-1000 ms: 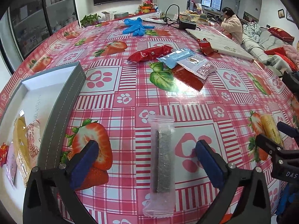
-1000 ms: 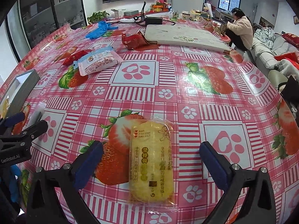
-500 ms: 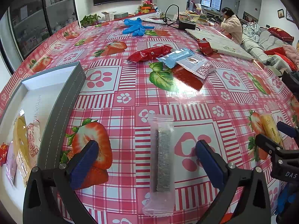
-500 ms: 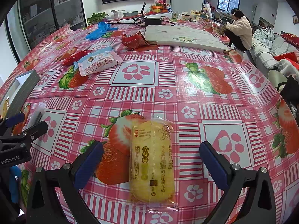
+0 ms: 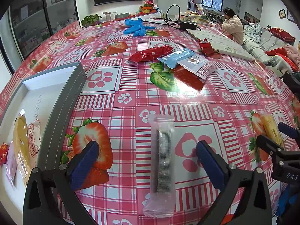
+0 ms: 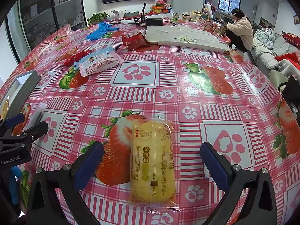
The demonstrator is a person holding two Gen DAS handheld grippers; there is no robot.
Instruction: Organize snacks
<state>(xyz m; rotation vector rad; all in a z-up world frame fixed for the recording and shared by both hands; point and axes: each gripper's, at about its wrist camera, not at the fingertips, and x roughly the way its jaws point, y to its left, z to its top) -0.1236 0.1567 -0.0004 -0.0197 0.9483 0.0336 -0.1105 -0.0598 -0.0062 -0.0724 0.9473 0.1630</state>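
We've got a clear plastic packet with a dark silvery bar inside (image 5: 163, 161) lying flat on the pink strawberry-print surface (image 5: 131, 86), right between the spread fingers of our left gripper (image 5: 147, 162), touching neither one. Over on the other side, a yellow wrapped cake with printed characters (image 6: 153, 164) sits the same way in the wide-open right gripper (image 6: 152, 166), both blue pads clear of it.

To the left of the clear packet is the grey-walled box with a white inside (image 5: 61, 101), and a few wrapped snacks (image 5: 22, 146) are lying in it near our end. Nothing lies between the packet and the box wall, just bare cloth.

Farther up the surface there's a cluster: a red foil wrapper (image 5: 150, 55), a light blue packet (image 5: 175, 57) and a white-and-pink pouch (image 5: 198, 66) overlapping each other. Beyond those, a crumpled red bag (image 6: 135, 41), blue rubber gloves (image 5: 137, 27) and a flat white board (image 6: 183, 36). A person in a fluffy pale jacket (image 6: 241, 31) sits at the far edge.
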